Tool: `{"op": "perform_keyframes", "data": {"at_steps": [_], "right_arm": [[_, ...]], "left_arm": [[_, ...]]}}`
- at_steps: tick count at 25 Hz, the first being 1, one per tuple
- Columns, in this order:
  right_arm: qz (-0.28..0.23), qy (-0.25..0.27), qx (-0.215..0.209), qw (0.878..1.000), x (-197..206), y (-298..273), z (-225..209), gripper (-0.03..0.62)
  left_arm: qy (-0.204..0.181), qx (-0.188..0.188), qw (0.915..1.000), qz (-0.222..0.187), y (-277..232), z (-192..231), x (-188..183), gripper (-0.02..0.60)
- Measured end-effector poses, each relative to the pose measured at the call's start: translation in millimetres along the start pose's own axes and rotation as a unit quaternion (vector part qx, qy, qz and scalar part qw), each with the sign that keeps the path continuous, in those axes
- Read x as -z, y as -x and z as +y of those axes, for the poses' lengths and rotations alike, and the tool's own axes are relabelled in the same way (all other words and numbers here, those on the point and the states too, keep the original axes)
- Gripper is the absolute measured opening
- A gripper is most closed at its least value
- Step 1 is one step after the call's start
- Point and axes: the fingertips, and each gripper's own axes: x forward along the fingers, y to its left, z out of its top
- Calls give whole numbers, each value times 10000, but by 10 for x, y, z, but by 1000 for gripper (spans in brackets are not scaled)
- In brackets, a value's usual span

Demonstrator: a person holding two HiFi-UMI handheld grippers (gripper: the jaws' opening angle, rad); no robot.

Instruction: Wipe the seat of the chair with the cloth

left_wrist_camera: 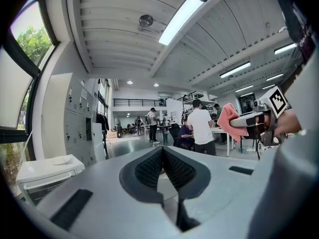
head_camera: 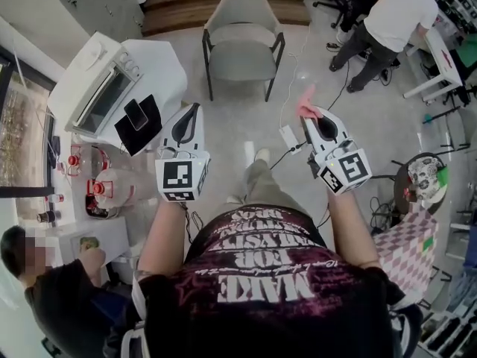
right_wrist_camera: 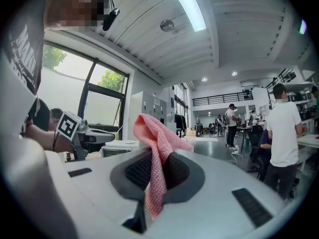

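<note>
The right claw (right_wrist_camera: 155, 173) pinches a pink cloth (right_wrist_camera: 155, 133) and holds it up in the air. The left claw (left_wrist_camera: 162, 156) is pressed together with nothing in it. Both are well apart from the grey chair (head_camera: 242, 47) on the pale floor (head_camera: 238, 125). A white desk (head_camera: 160, 66) stands left of the chair.

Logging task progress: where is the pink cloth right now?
The pink woven cloth is clamped in the right gripper, at the head view's right, held in the air short of the grey armchair.
</note>
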Motion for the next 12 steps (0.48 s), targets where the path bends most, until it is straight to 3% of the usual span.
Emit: {"op": "perform_keyframes", "data": {"at_steps": [12], "right_arm": [[170,-381,-235,9989,273,-720,-656,28]], "left_arm": [[-95,11,9995,303,-953,180,109,5]]}}
